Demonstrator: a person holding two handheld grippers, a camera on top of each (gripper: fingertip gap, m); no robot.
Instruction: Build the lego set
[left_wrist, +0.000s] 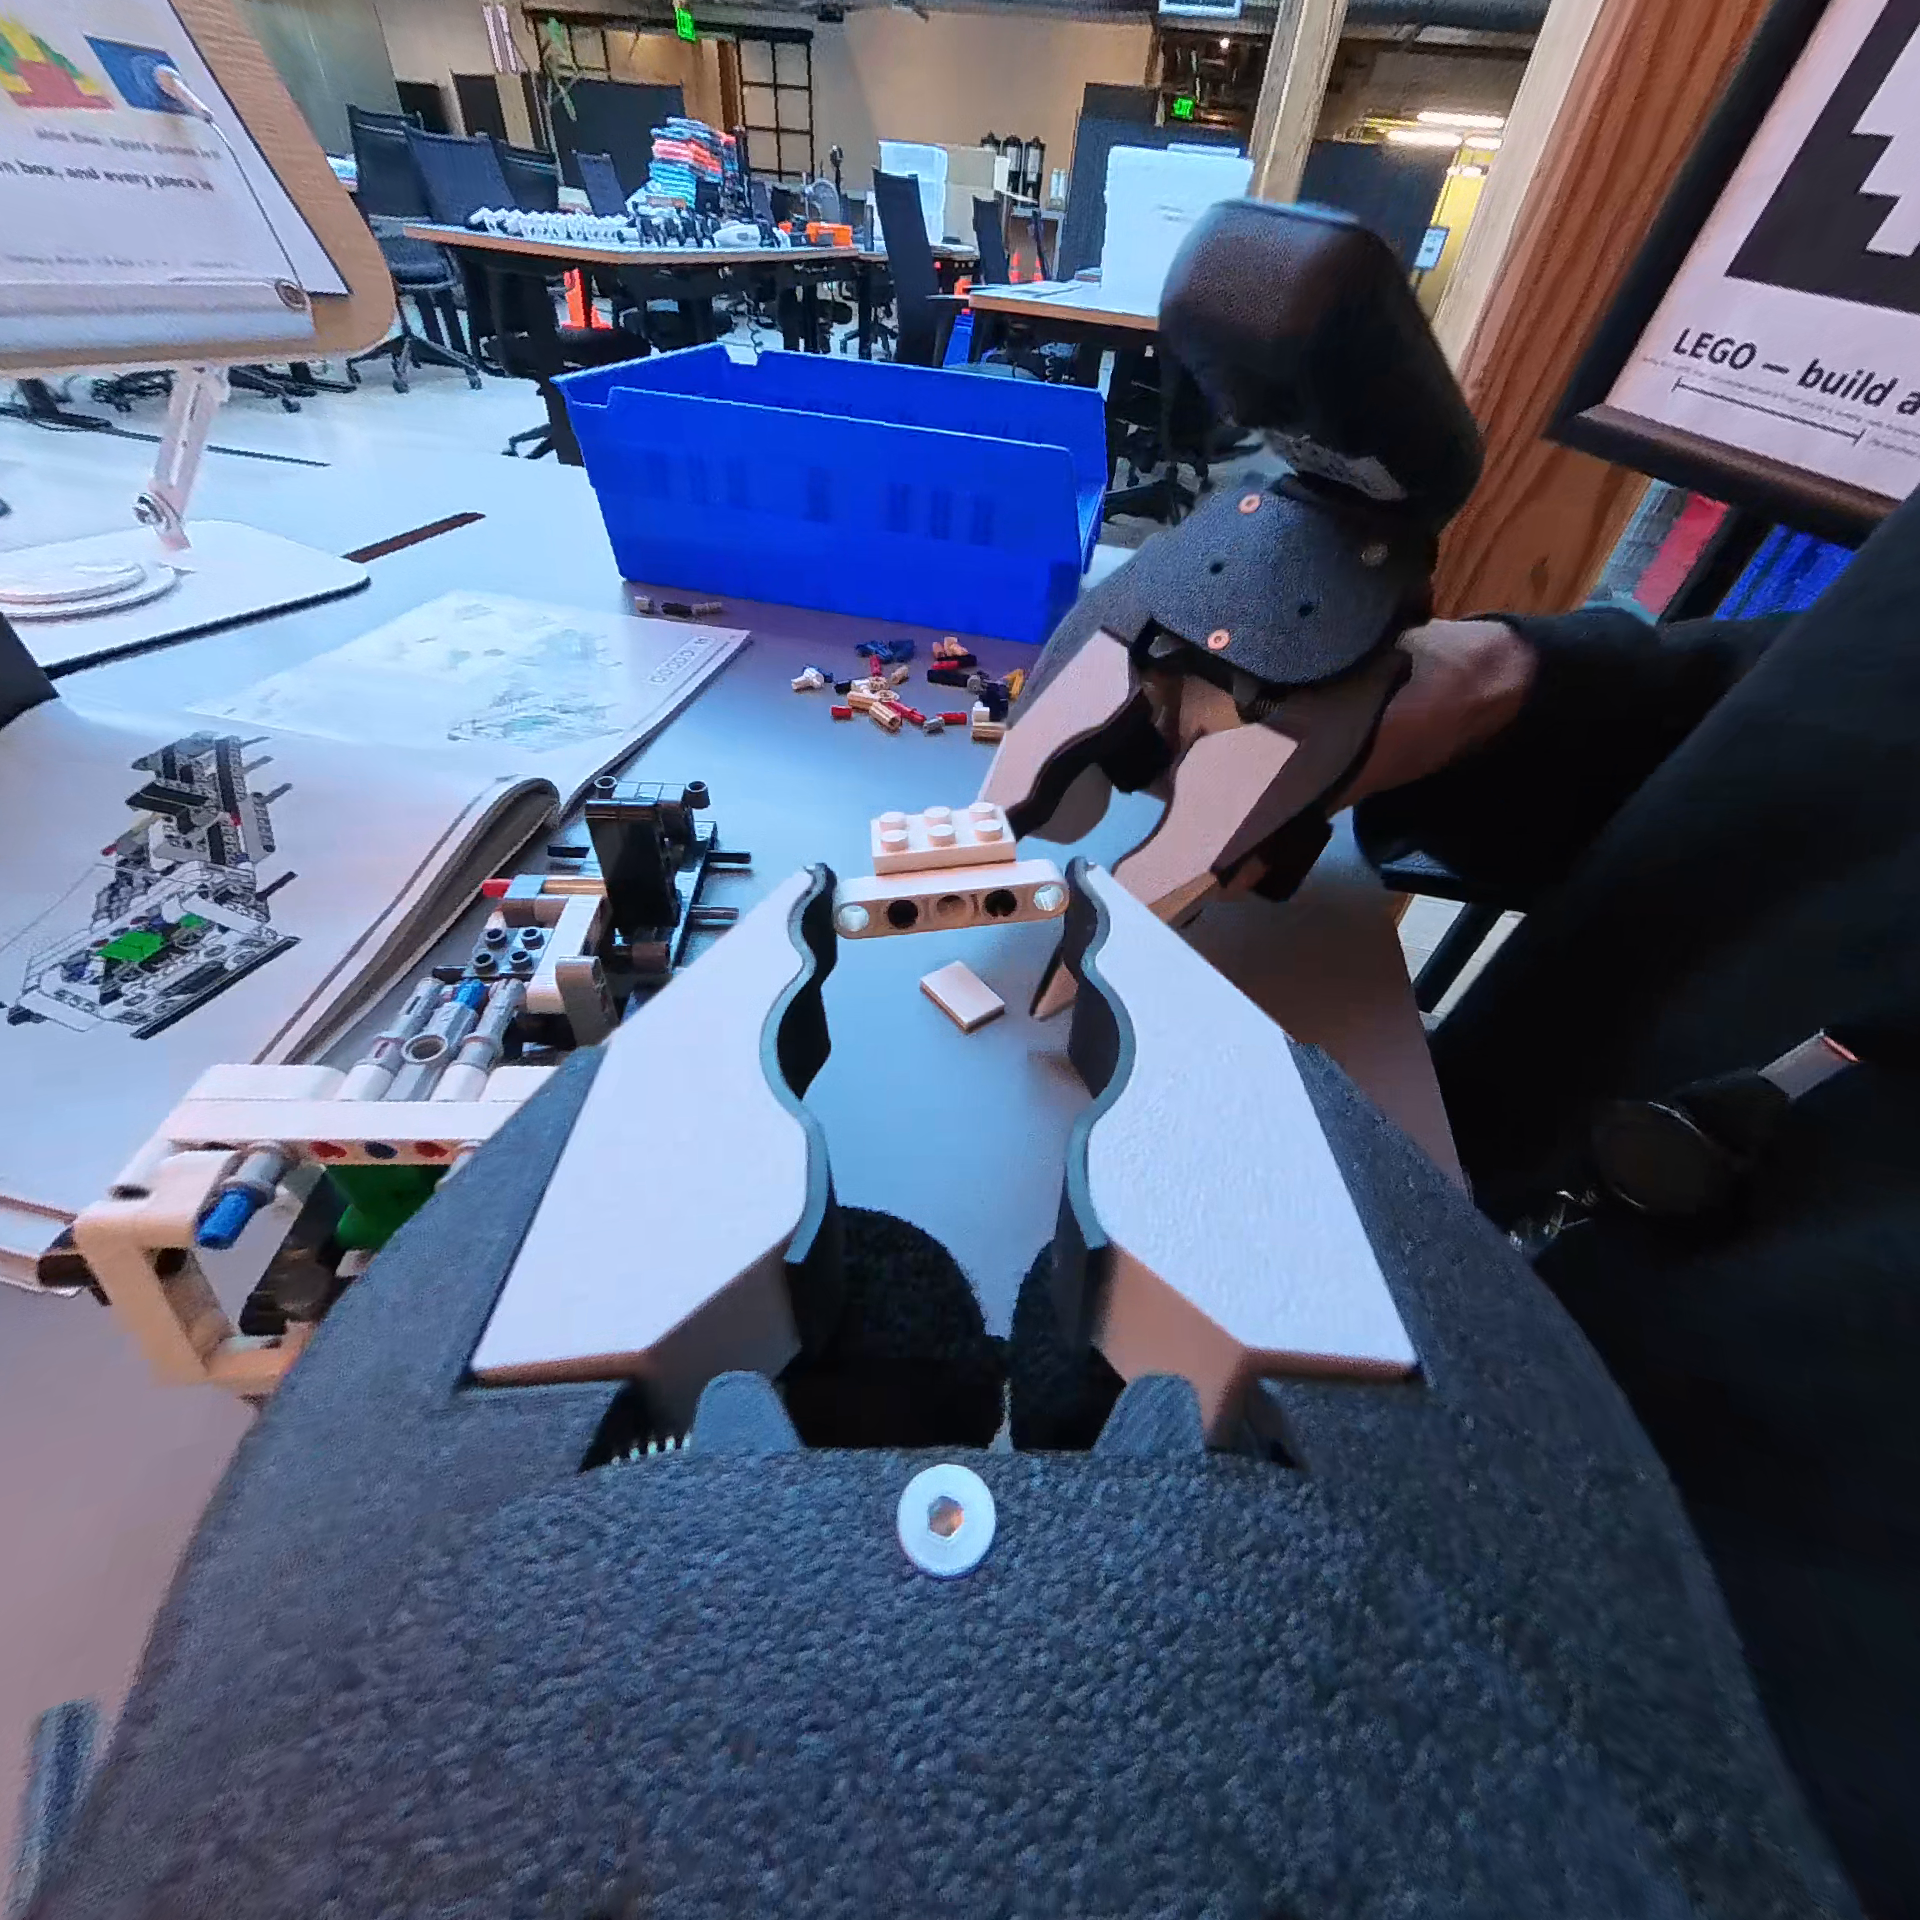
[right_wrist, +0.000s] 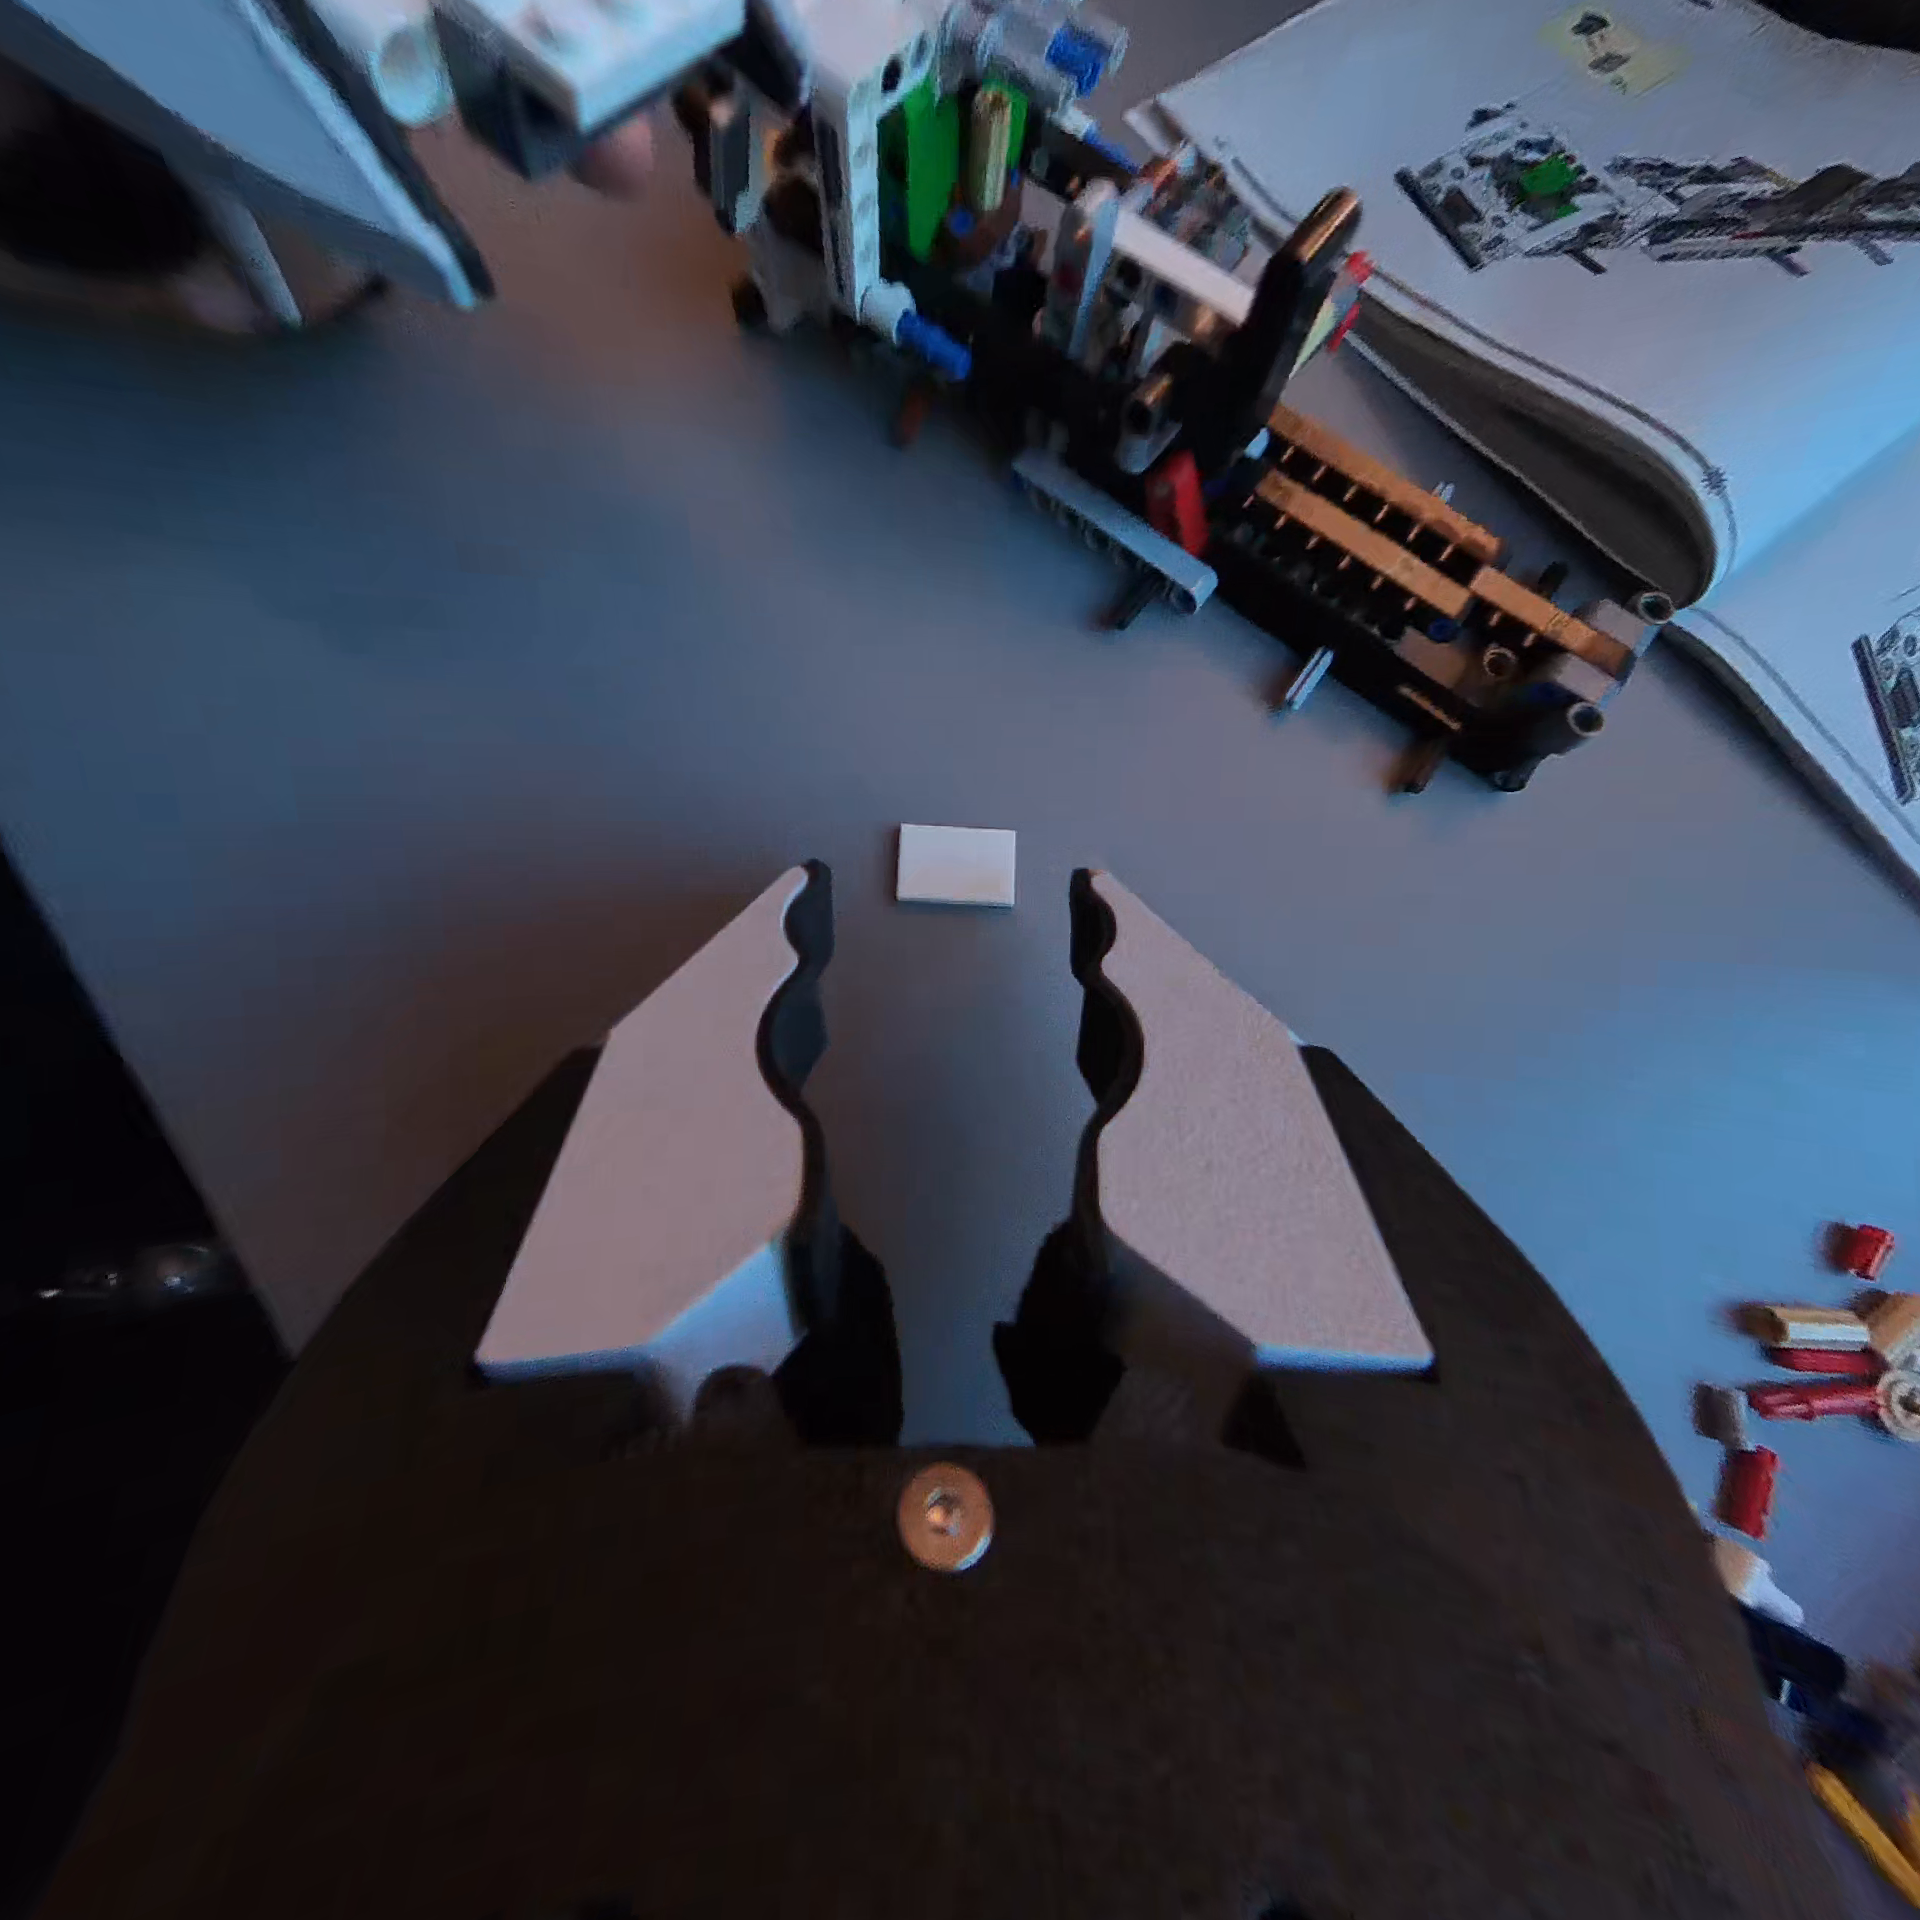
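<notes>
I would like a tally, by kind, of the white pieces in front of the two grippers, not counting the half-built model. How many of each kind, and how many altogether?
Beam with holes: 1
Studded plate: 1
Smooth flat tile: 1
Total: 3

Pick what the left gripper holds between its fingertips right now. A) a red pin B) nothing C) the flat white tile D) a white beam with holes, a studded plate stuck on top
D: in the left wrist view the left gripper clamps the white beam at both ends, the studded plate sits on it, and the flat white tile lies loose on the table below.
</notes>
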